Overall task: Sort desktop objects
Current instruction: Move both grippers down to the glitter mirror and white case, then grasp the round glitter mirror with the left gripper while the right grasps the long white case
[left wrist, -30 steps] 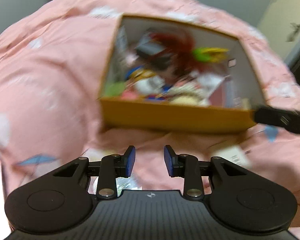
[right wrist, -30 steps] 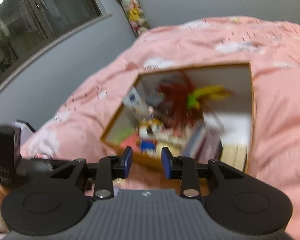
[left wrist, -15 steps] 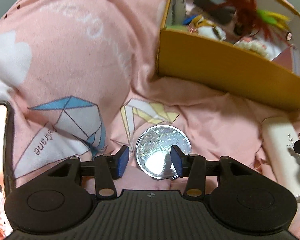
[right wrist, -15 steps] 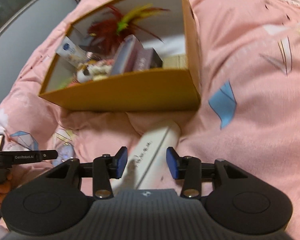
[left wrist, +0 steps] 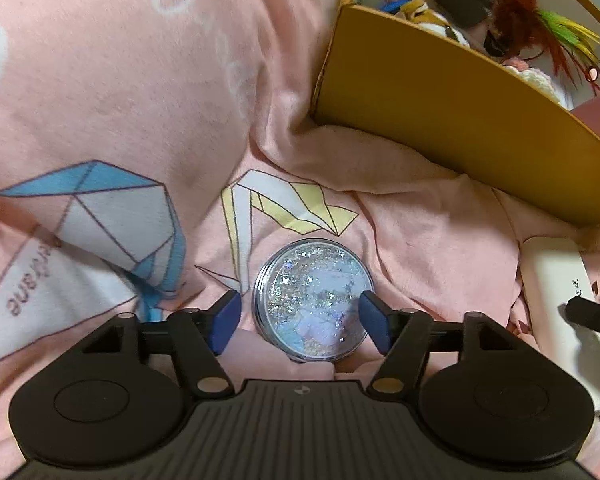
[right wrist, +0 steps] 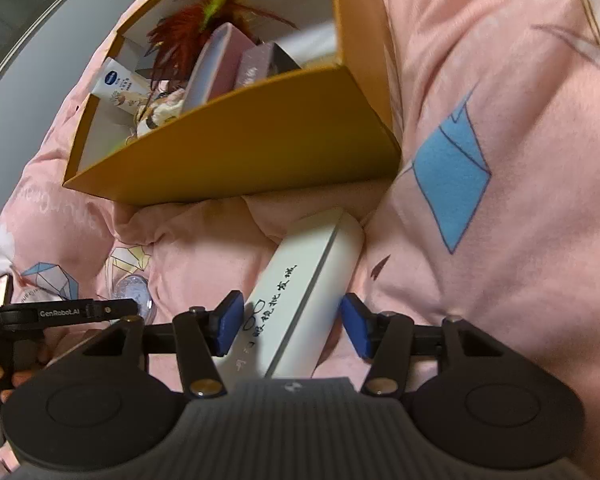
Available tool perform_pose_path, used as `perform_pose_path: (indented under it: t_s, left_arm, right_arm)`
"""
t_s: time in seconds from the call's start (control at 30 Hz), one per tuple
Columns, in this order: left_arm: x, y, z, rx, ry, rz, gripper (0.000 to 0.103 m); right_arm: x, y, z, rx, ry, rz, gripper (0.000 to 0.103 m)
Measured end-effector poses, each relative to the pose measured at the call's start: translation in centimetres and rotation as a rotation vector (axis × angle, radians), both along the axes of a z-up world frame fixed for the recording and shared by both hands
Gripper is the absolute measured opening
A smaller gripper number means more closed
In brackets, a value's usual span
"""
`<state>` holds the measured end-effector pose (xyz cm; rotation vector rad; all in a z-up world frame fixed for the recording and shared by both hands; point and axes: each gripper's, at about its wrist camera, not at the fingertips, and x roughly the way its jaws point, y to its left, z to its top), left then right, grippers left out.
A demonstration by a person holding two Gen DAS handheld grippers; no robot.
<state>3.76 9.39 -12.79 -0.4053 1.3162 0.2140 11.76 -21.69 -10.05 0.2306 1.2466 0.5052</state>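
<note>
A round glittery disc [left wrist: 314,300] lies on the pink bedspread. My left gripper [left wrist: 300,320] is open with its blue pads on either side of the disc, not touching it. A long white box with black writing [right wrist: 296,304] lies on the bedspread below the yellow box [right wrist: 260,152]. My right gripper [right wrist: 292,326] is open and straddles the white box's near end. The white box also shows at the right edge of the left wrist view [left wrist: 560,312]. The disc shows small in the right wrist view [right wrist: 134,290].
The yellow cardboard box [left wrist: 460,120] holds red and green feathers [right wrist: 196,28], a cream tube [right wrist: 118,84], pink boxes [right wrist: 220,68] and small toys. The pink bedspread [left wrist: 120,80] is rumpled, with folds around both objects. A hand holding the left gripper [right wrist: 60,312] is at the far left.
Both grippers have dropped from above the yellow box to the bedspread in front of it and opened wider. The left now straddles the disc, the right the white box.
</note>
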Motion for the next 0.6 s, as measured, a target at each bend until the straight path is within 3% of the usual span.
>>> perform_pose_path:
  t_s: [0.27,0.47,0.6]
  left_arm:
    - [-0.2,0.1,-0.4,-0.034,-0.002,-0.004,0.083]
    - [-1.1,0.2,0.4,-0.041,-0.040,0.008,0.068]
    - [-1.7,0.0,1.2,-0.035,-0.081,0.000,0.057]
  right_arm:
    - [0.3,-0.1,-1.0,0.048,0.036,0.000,0.057]
    - [-0.3,0.0,-0.5,0.070,0.009,0.023,0.053]
    - [-0.4,0.6,0.5,0.074,-0.028,0.041,0.045]
